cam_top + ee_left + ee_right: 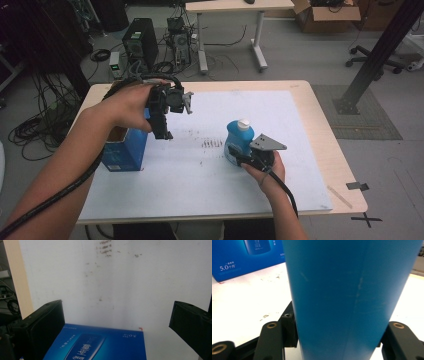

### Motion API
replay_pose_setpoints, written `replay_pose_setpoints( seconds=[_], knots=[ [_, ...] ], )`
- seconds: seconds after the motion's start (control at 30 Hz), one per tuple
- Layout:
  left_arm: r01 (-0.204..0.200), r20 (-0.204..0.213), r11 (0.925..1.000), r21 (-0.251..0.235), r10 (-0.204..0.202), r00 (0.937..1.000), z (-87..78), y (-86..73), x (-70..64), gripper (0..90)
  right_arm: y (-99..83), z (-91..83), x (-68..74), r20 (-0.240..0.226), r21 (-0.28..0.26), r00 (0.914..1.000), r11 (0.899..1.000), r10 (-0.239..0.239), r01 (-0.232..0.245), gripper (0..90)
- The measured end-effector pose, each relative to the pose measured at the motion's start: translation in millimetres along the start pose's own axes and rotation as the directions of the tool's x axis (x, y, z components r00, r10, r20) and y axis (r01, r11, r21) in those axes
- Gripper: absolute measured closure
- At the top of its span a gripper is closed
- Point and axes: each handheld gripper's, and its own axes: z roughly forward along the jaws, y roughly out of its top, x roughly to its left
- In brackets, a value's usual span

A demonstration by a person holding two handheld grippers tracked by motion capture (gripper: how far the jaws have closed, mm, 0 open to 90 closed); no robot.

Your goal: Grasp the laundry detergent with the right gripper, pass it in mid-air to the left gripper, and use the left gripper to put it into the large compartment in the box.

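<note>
Jaws of the right gripper (239, 155) pinch the blue plastic bottle with a white cap (238, 136) at its lower body; jaws of the left gripper (116, 325) are spread wide, raised over the blue cardboard box (125, 149). Bottle stands upright right of centre on the white table mat (210, 185), long axis vertical, cap up. Box sits well apart to the left, dark smudges (212, 143) between them, nothing blocking.

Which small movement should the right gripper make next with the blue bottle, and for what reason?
Probably lift it slightly. The right gripper has its jaws on both sides of the blue plastic bottle with the white cap, standing on the white table mat; the open left gripper waits above the open blue cardboard box.
</note>
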Motion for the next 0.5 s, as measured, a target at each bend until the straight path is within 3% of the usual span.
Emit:
replay_pose_setpoints(
  seconds=[0.1,0.3,0.5],
  knots=[
    [0.003,0.001,1.0000,-0.001,-0.003,1.0000,-1.5,1.0,-0.4,0.2,1.1,-0.1,-0.4,-0.006,0.006,1.0000,1.000,-0.003,0.003,44.5],
    [0.003,0.011,1.0000,-0.007,-0.003,0.9999,-1.6,2.9,-3.4,0.2,7.2,-4.4,0.7,-0.062,-0.005,0.9980,1.000,-0.012,0.012,45.0],
    [0.000,0.022,0.9999,-0.011,0.000,0.9998,-3.7,5.4,-5.3,0.2,27.3,-16.9,-1.5,-0.140,-0.044,0.9895,0.999,-0.035,0.030,45.1]
  ],
)
